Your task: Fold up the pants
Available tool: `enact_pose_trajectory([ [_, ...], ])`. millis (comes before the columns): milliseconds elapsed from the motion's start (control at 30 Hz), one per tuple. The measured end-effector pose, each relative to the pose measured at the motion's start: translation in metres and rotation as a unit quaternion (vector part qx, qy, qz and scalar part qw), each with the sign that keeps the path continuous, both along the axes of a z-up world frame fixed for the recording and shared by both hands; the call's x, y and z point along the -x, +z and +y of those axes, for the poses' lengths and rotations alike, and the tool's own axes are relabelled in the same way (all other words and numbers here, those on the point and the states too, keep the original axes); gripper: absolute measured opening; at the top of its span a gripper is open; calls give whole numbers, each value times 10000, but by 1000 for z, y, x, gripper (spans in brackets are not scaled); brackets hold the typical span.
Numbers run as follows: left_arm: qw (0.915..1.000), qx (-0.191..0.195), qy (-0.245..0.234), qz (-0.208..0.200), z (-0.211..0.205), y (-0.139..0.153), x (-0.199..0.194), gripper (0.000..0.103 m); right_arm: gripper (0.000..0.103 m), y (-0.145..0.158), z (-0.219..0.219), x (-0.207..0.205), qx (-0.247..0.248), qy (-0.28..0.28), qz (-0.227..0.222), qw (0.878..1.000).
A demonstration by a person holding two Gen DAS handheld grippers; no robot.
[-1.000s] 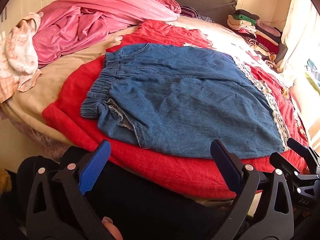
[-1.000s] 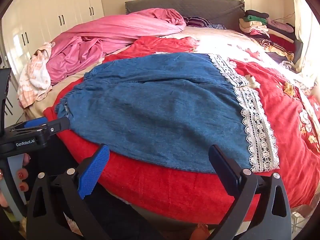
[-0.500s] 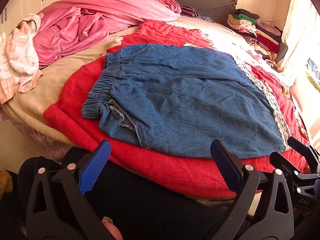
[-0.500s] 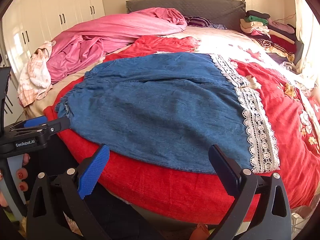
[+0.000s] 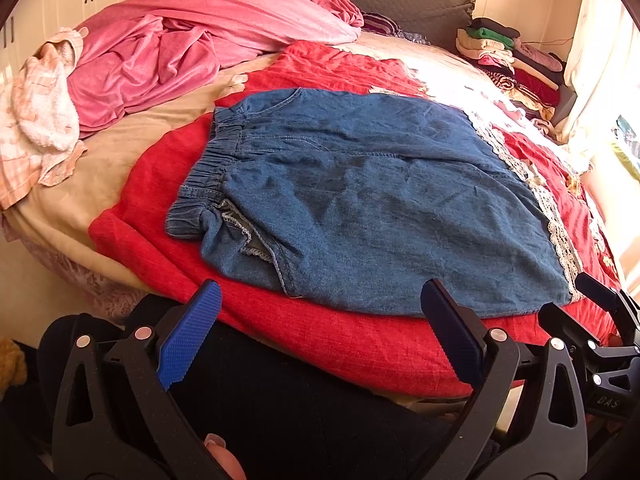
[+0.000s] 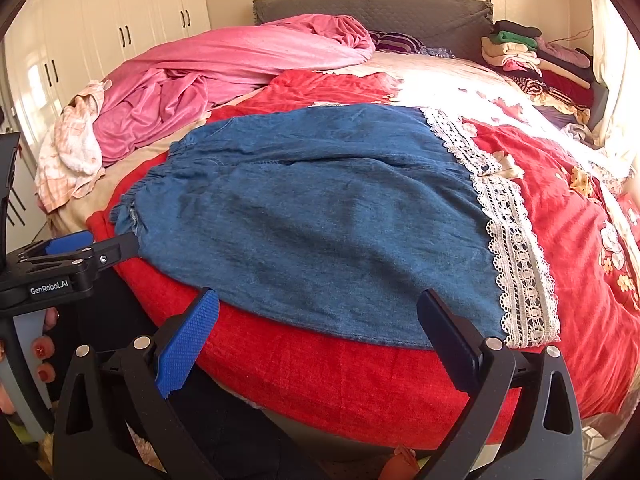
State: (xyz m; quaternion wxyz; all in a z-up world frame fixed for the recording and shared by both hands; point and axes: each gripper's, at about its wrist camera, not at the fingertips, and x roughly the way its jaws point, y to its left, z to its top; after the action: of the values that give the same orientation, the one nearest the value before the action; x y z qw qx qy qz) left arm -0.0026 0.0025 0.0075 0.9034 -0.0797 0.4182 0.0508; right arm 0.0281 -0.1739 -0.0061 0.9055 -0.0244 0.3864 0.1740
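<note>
Denim pants [image 5: 360, 200] lie spread flat across a red blanket [image 5: 320, 344] on the bed [image 5: 100, 176], filling the centre of both wrist views, waistband toward the left of the frame and lace-trimmed hems [image 6: 516, 256] toward the right. The left claw [image 5: 320, 340] and the right claw [image 6: 318, 340] hover at the bottom of their frames, short of the near denim edge, each with its fingers spread wide and nothing between them. Over the past second almost nothing has changed: the left wrist view has crept slightly closer to the waistband, while the garment itself has not moved or creased. That suggests the fold has not begun, and both claws appear to be lining up for a first grasp along the near edge. A pink quilt [image 5: 180, 40] is heaped at upper left; folded clothes [image 6: 532, 56] are stacked at upper right.
</note>
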Motion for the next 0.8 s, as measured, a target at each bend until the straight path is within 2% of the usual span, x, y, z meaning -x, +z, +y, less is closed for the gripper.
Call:
enact_pose_trajectory([
  [800, 9999, -54, -95, 45, 2, -3, -5, 94, 99, -1, 4, -9, 14, 74, -22, 10000],
])
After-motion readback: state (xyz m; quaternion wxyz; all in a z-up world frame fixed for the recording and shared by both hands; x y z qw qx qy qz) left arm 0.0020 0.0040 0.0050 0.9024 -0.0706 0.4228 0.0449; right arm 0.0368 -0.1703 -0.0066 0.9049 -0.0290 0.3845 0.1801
